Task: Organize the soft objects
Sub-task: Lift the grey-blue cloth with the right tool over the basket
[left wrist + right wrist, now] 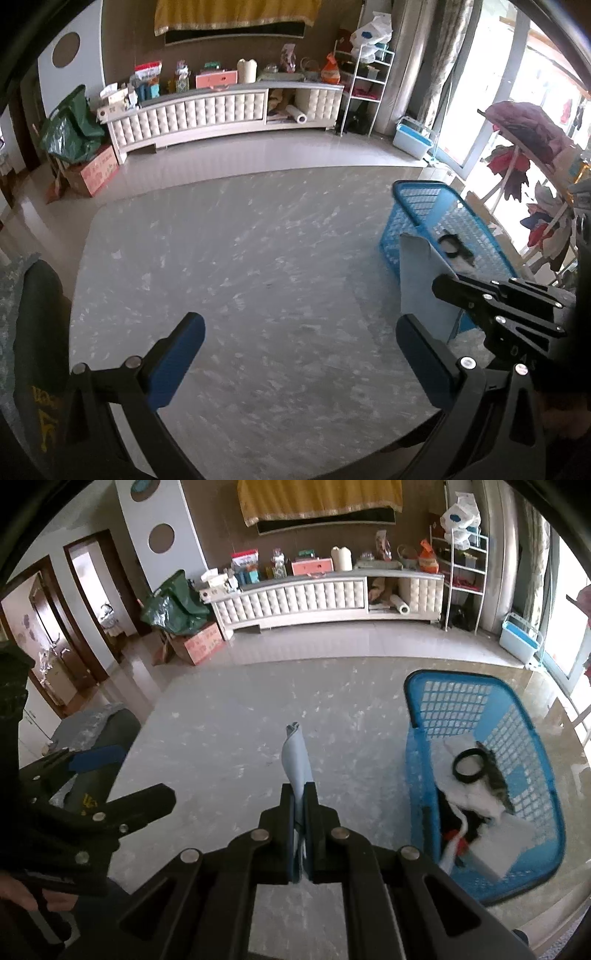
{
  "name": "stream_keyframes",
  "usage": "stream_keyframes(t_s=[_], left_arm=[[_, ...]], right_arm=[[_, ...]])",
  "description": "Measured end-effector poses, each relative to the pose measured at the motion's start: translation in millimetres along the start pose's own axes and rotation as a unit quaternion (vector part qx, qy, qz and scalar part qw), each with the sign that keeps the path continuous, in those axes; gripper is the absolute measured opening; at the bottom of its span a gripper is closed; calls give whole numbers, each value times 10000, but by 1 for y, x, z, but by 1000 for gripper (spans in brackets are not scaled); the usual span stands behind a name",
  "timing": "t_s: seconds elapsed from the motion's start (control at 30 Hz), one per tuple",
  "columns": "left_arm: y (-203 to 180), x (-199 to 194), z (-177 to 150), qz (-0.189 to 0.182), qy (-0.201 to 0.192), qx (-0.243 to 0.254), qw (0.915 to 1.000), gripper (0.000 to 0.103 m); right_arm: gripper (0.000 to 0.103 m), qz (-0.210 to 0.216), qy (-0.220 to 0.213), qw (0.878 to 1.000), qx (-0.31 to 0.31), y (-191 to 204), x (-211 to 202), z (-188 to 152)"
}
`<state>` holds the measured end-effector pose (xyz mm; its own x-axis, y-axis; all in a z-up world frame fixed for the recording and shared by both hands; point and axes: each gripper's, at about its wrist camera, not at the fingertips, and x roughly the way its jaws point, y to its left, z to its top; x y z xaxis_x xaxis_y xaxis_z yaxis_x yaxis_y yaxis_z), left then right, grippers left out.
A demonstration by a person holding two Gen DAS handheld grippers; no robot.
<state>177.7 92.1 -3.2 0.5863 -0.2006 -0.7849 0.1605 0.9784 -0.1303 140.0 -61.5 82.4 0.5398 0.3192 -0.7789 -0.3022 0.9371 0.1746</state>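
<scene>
Right gripper (300, 794) clamped tight on a pale blue cloth (297, 757), fold sticking up past the fingertips, above the grey marbled table (229, 709). Left gripper (299, 354) spread wide with nothing between the blue pads (177, 354), over bare tabletop. Blue mesh basket (546, 812) sitting on the table just right of the cloth, already holding white and dark soft items (476, 794).

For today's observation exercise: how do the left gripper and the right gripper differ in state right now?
The left gripper has its blue-padded jaws spread wide; the right gripper is shut. The left gripper holds nothing, while the right gripper pinches a pale blue cloth. Both are black two-finger tools with blue pads, angled down over the grey marbled table near the blue plastic basket.
</scene>
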Motion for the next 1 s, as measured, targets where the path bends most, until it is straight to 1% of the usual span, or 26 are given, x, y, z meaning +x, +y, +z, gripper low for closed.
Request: stream_keyframes(t_s=[0.17, 0.3, 0.47, 0.6, 0.77, 0.87, 1.0], left_arm=[[-25, -19, -3, 46, -129, 87, 9999, 103], [-43, -29, -2, 70, -194, 181, 9996, 103], [-70, -31, 2, 26, -208, 411, 9989, 103], [-93, -26, 8, -5, -181, 615, 9979, 103], [-122, -14, 18, -184, -188, 796, 9965, 103], [-139, -3, 21, -267, -128, 903, 9955, 103], [-157, 11, 24, -272, -43, 1046, 9941, 103]], right_arm=[[4, 61, -179, 9998, -34, -3, -21, -7], [4, 64, -348, 9994, 43, -15, -31, -9], [4, 23, -474, 9986, 248, -32, -40, -13], [4, -71, -529, 9976, 441, -49, -41, -14], [4, -170, -536, 9967, 582, -68, -46, -16], [4, -237, -547, 9961, 654, -83, -48, -15], [4, -346, -512, 9955, 717, -94, -49, -16]])
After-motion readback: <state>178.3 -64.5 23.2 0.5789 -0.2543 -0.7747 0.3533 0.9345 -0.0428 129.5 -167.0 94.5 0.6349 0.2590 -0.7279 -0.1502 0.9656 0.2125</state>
